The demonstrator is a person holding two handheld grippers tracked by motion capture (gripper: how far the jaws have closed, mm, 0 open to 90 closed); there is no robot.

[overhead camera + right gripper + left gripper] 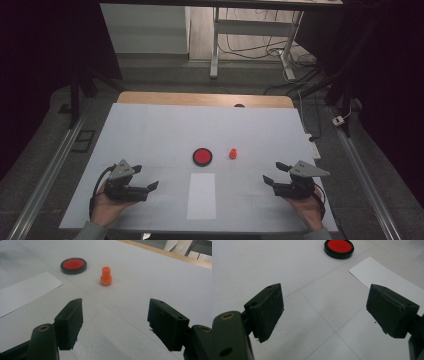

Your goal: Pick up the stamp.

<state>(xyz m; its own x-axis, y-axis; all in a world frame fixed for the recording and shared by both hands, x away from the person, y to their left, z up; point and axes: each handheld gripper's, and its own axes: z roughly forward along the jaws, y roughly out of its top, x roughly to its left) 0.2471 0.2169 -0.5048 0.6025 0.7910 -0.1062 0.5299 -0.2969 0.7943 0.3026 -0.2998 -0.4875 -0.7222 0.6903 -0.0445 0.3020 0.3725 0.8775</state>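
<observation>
1. White worktop (150,135), grey floor and a desk frame behind it.
2. Left claw (145,177) and right claw (270,174) both gape wide, gripping nothing.
3. Orange stamp (106,276) stands upright ahead of the right claw, just beside the red ink pad (73,265).
4. Left gripper view catches pad and white paper sheet (387,280).
5. No readable writing anywhere.

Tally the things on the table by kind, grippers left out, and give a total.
Round red ink pad with black rim: 1
Small orange stamp, upright: 1
White paper sheet: 1
Total: 3
</observation>
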